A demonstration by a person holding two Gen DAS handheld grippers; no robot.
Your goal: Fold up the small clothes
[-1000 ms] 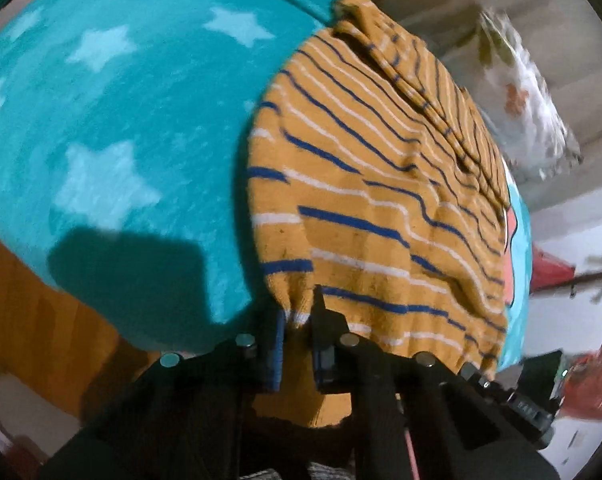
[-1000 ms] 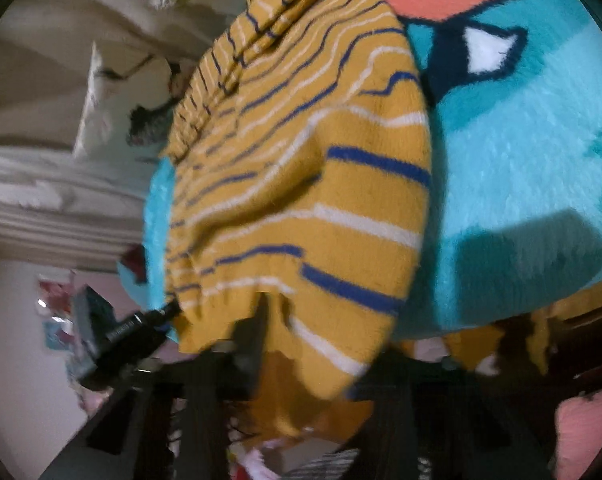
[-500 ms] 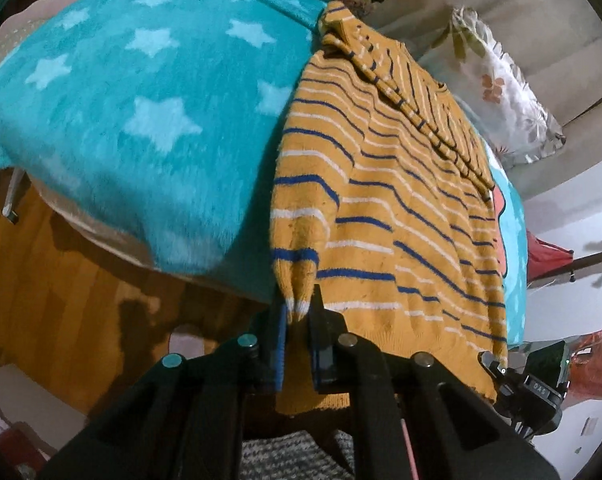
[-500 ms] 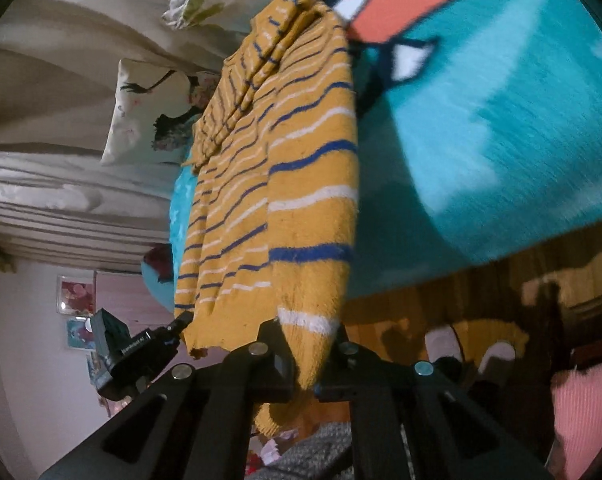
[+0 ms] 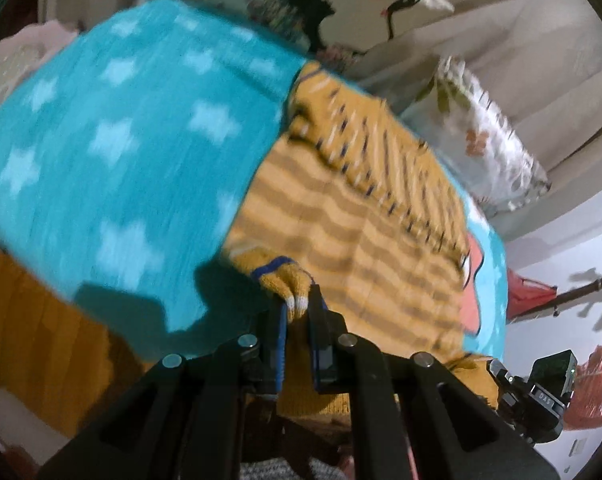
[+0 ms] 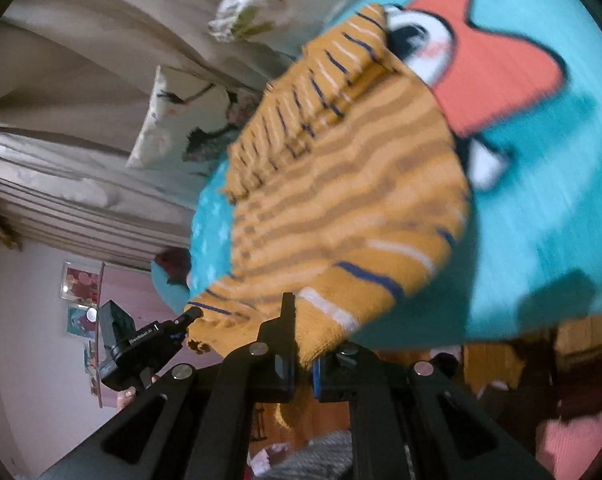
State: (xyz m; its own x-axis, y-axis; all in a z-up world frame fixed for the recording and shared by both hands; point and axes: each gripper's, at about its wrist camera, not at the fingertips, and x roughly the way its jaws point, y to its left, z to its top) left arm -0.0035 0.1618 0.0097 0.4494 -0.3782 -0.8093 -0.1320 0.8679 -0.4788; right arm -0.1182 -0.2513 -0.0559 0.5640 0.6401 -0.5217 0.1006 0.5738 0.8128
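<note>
Both grippers clenched on hem corners of striped sweater (image 5: 365, 216) — left gripper (image 5: 297, 312), right gripper (image 6: 303, 344). Sweater lies on teal blanket (image 5: 113, 152), near hem raised off it, inside face showing. Step judged: folding hem toward collar. Next move calls for carrying both corners level toward far edge of blanket — then release together.

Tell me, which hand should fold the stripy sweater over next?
Probably both together. The left gripper and the right gripper each pinch a bottom corner of the sweater, lifted off the blanket. Neither looks better placed.
</note>
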